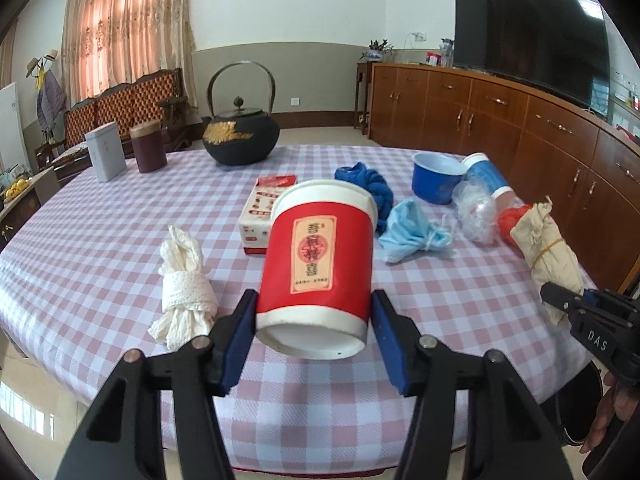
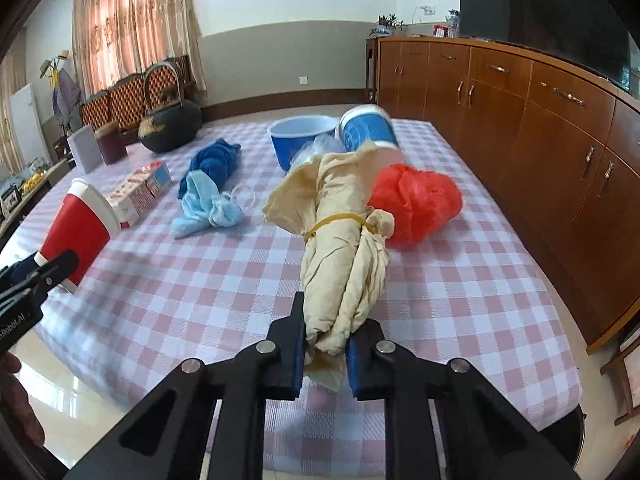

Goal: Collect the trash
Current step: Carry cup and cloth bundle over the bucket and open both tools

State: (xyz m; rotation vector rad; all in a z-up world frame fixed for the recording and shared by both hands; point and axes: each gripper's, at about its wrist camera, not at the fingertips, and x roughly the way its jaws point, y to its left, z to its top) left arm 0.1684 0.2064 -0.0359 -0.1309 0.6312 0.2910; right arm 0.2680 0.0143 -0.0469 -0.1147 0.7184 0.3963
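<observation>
Two grippers were in use; the left gripper (image 1: 314, 322) was clamped on one red paper cup (image 1: 316, 264), tilted above the checked tablecloth (image 1: 120, 240), base toward the camera, interior not visible; the right gripper (image 2: 324, 354) was clamped on one beige cloth bundle (image 2: 344, 256) bound by a rubber band (image 2: 336, 220). On the table lay one white tissue wad (image 1: 184, 284), one blue face mask (image 1: 412, 232), one blue cloth (image 1: 370, 186), one red plastic bag (image 2: 416, 204); one upright blue bowl (image 1: 438, 176), contents unseen; one blue paper cup (image 1: 486, 176) on its side.

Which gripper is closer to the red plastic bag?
Right. The right gripper holds the beige cloth bundle lying against the red plastic bag; the left gripper, holding the red cup, sits farther off.
</observation>
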